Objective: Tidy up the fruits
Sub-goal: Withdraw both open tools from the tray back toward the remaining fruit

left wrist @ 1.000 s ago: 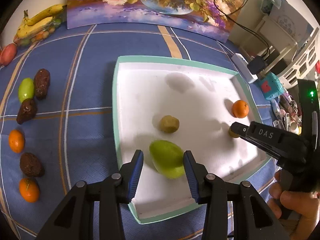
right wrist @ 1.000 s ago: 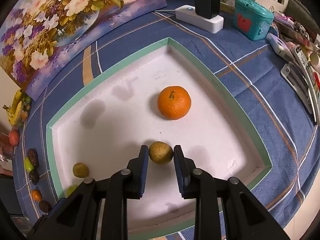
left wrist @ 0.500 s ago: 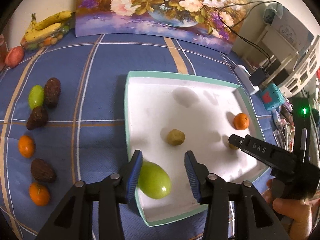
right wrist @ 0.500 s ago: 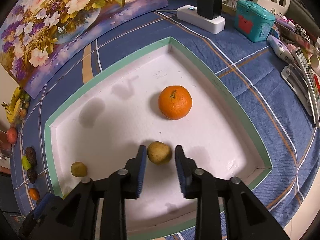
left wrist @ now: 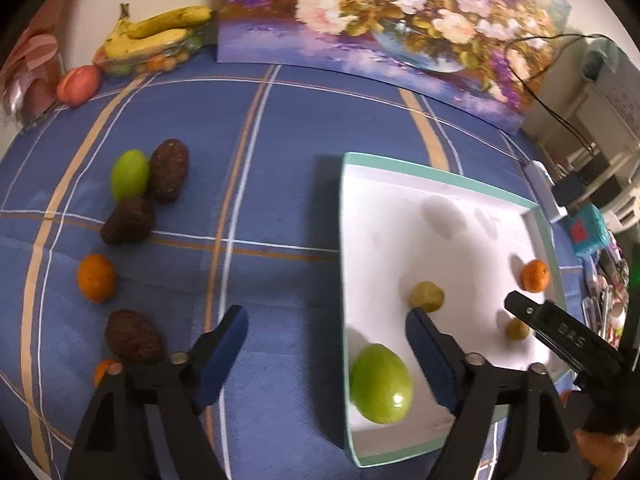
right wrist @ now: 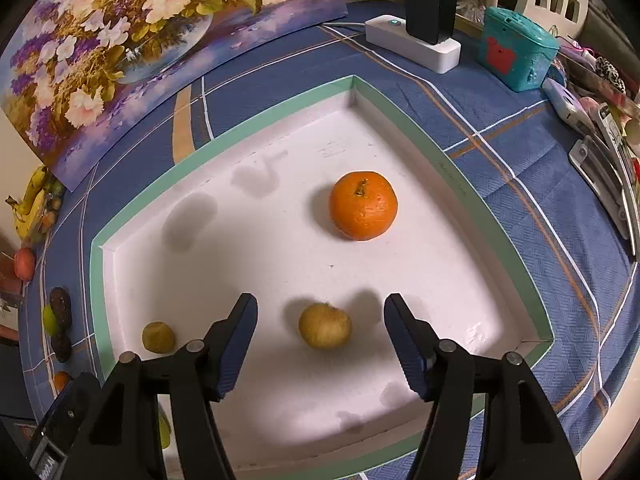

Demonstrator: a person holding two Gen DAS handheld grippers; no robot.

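Drop-off step — both jaws have just been opening: left gripper [left wrist: 326, 342] released the glossy green mango [left wrist: 381, 383], right gripper [right wrist: 320, 334] the small tan fruit [right wrist: 325, 326], inside the white mint-rimmed tray [right wrist: 460, 184]. Next — fetch the fruits at frame left.

A tray [right wrist: 420, 132] lies on the counter [left wrist: 260, 160] with 4 fruits in it: a mandarin [right wrist: 363, 205] toward the back, a small fruit [right wrist: 325, 326] before it, another [right wrist: 158, 337] to its left, and a mango [left wrist: 381, 383] in the near-left corner. Left of the tray, more fruits [left wrist: 132, 216] lie in a line; behind it stands a painting [left wrist: 380, 20].
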